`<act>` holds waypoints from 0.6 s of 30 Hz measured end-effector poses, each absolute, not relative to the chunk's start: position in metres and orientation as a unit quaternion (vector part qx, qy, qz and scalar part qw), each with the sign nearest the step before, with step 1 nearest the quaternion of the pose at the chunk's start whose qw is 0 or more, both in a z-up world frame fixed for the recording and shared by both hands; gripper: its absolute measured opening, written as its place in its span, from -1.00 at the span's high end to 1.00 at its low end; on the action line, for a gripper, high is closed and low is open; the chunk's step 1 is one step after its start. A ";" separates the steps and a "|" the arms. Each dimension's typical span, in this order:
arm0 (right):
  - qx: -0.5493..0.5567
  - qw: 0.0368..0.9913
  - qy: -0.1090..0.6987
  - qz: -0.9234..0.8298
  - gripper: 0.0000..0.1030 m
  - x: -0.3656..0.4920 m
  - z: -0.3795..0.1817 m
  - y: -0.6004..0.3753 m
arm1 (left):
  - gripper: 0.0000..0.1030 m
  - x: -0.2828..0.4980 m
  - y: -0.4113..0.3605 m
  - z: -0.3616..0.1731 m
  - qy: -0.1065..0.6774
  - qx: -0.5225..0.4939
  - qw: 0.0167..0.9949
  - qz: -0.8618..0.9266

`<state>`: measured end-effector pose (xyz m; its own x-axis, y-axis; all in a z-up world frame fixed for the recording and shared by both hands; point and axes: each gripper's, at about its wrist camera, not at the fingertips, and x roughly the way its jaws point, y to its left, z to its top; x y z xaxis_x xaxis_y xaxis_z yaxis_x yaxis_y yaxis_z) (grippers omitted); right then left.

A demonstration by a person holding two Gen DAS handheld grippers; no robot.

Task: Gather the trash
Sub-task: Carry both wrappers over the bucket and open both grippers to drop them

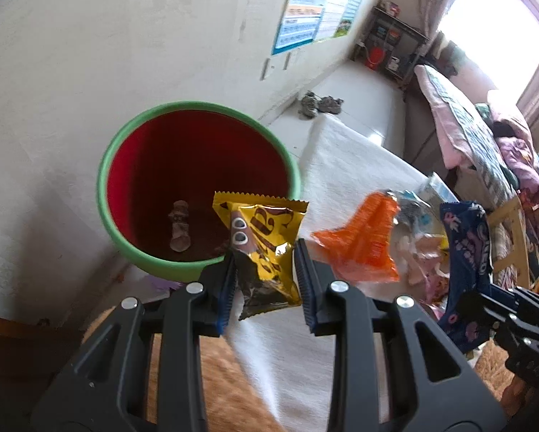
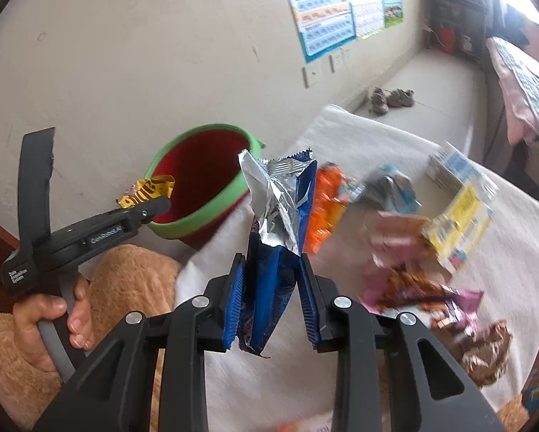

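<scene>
My left gripper (image 1: 265, 252) is shut on a yellow snack wrapper (image 1: 269, 237), held up just in front of the near rim of a red bin with a green rim (image 1: 104, 180). A small brown wrapper (image 1: 179, 226) lies on the bin's bottom. My right gripper (image 2: 270, 257) is shut on a blue wrapper with silver foil lining (image 2: 269, 288), above the white cloth. From the right wrist view, the left gripper (image 2: 161, 203) carries the yellow wrapper (image 2: 147, 190) at the bin's (image 2: 194, 225) left edge, with a hand (image 2: 53, 320) on its handle.
On the white-covered table (image 2: 377, 136) lie an orange wrapper (image 2: 327, 208), a grey-blue wrapper (image 2: 388, 187), a yellow and white carton (image 2: 460, 216), pink wrappers (image 2: 395, 244) and a brown one (image 2: 485, 349). A tan plush (image 2: 132, 280) sits at the near left. The wall stands behind the bin.
</scene>
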<state>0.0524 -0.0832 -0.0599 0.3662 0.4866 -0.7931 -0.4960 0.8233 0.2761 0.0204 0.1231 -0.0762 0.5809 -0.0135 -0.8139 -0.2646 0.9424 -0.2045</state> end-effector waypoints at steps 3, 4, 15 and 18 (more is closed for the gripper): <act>-0.018 0.822 0.479 0.309 0.44 0.055 -0.061 -0.064 | 0.42 0.019 0.139 -0.076 0.449 -0.165 0.874 0.085; -0.021 0.820 0.480 0.312 0.44 0.057 -0.062 -0.058 | 0.42 0.018 0.145 -0.076 0.448 -0.167 0.874 0.090; -0.036 0.804 0.478 0.353 0.42 0.096 -0.065 0.020 | 0.42 0.043 0.199 -0.088 0.460 -0.187 0.859 0.128; -0.037 0.804 0.474 0.357 0.41 0.109 -0.065 0.040 | 0.42 0.051 0.211 -0.092 0.464 -0.199 0.853 0.137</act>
